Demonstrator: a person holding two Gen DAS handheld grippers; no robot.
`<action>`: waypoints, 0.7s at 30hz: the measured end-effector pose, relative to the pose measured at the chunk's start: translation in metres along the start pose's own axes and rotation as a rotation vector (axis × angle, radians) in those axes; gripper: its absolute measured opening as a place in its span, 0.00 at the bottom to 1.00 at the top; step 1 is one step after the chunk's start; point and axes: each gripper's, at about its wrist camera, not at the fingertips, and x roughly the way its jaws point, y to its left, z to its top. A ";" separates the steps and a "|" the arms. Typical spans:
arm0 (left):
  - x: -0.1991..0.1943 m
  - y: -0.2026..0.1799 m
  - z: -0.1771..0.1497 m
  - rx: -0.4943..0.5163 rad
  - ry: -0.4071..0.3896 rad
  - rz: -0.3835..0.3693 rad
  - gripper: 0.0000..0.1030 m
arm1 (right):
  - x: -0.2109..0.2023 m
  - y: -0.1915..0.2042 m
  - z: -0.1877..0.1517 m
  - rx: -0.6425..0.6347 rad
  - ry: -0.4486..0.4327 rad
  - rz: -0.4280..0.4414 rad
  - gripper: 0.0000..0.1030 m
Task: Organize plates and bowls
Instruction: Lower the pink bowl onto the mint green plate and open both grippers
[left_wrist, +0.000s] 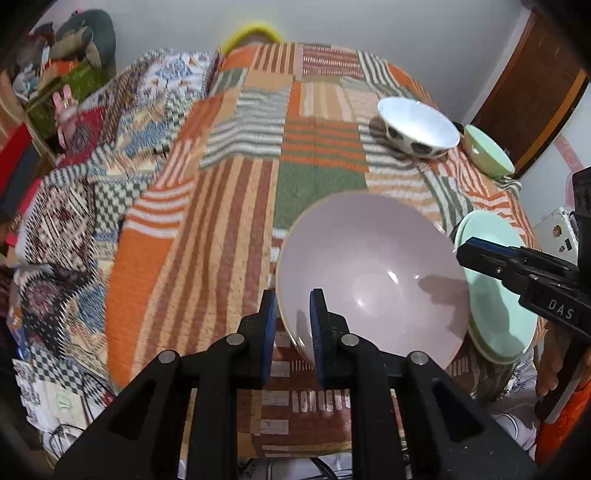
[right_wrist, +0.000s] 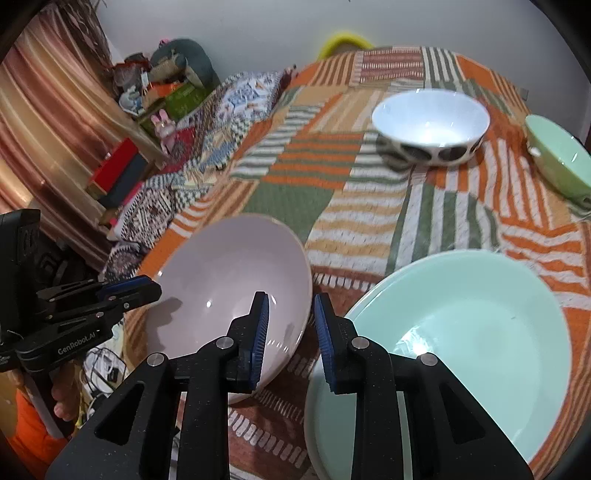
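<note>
Two grippers clamp one pale pink glazed ceramic bowl (left_wrist: 373, 280) from opposite sides. In the left wrist view the left gripper (left_wrist: 293, 332) is closed on the bowl's near rim, one blue pad inside the wall and one outside, and the bowl holds nothing. The right gripper (left_wrist: 476, 254) reaches in from the right edge to the bowl's far rim, just in front of a mint-green round plate (left_wrist: 495, 314) lying on the orange, green and cream patchwork cloth (left_wrist: 221, 221). Well beyond the tips stand an empty white bowl with dark oval spots (left_wrist: 417, 127) and, beside it, a small mint-green bowl (left_wrist: 487, 149).

In the right wrist view the right gripper (right_wrist: 290, 328) pinches the pink bowl's rim, with the plate just right of its fingers. Only here do the left gripper's side (right_wrist: 127, 291) and the spotted bowl's full interior show.
</note>
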 end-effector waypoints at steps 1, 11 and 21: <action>-0.006 -0.002 0.003 0.007 -0.018 0.007 0.16 | -0.006 -0.001 0.001 -0.001 -0.016 -0.001 0.23; -0.063 -0.034 0.041 0.071 -0.196 -0.003 0.19 | -0.065 -0.021 0.019 0.032 -0.195 -0.063 0.23; -0.079 -0.069 0.088 0.088 -0.286 -0.065 0.44 | -0.121 -0.056 0.039 0.075 -0.352 -0.132 0.36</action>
